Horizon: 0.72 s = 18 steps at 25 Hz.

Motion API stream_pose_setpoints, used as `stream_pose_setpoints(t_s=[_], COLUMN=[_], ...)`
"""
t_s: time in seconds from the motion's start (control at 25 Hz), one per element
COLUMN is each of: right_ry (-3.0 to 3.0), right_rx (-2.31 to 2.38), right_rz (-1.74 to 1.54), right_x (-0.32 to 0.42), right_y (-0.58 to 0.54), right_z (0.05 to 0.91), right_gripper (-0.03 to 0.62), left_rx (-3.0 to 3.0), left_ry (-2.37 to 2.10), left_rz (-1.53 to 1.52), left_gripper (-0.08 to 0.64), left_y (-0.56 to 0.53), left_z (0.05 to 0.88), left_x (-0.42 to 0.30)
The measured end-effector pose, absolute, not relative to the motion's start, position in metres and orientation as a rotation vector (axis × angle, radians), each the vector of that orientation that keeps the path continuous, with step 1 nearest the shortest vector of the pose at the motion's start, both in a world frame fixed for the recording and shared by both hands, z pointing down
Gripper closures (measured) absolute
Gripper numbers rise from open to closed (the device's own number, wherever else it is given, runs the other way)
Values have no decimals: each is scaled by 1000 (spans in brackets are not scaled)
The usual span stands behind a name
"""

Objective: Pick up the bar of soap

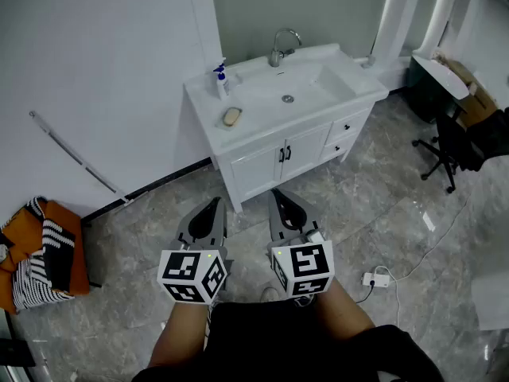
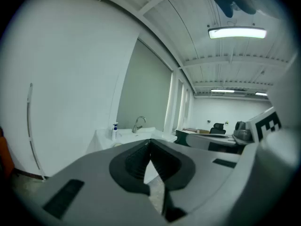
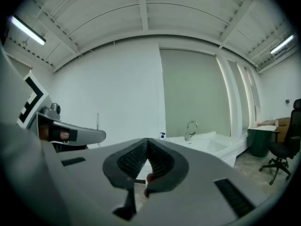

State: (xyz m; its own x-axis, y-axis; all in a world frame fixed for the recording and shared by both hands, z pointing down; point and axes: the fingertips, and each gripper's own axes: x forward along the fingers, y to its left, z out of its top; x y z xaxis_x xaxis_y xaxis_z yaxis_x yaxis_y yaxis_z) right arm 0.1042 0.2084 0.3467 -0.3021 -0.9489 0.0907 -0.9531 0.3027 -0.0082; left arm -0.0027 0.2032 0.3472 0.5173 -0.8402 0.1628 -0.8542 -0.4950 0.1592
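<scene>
Bar of soap (image 1: 231, 116) lying untouched on the far counter (image 1: 262, 123), left of the basin, near the blue-capped bottle (image 1: 220, 80). Nothing done yet — approach and grasp all left. Left gripper (image 1: 215, 207) and right gripper (image 1: 278, 197) well short, jaws closed tight on nothing.

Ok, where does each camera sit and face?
Head view: on the head, steeply down at vanity; left gripper, right gripper, thighs show.
Left gripper view: on that gripper, along shut jaws toward the tap; right gripper's cube at right.
Right gripper view: same, toward the tap; left gripper at left.
All share the tap.
</scene>
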Motion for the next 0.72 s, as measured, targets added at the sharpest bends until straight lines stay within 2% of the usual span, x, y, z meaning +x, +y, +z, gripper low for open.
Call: stream_pose_setpoints(t_s=[0.28, 0.72], right_ry=[-2518, -2501], right_rx=[1831, 1845], right_rz=[175, 120], right_x=[112, 124], right_y=[205, 203], right_z=[349, 341], right_gripper=[584, 584], left_rx=[2555, 2555], left_ry=[-1420, -1382], left_rz=[112, 91], left_gripper=[552, 552], left_y=[205, 201], left_z=[346, 337], left_x=[9, 25])
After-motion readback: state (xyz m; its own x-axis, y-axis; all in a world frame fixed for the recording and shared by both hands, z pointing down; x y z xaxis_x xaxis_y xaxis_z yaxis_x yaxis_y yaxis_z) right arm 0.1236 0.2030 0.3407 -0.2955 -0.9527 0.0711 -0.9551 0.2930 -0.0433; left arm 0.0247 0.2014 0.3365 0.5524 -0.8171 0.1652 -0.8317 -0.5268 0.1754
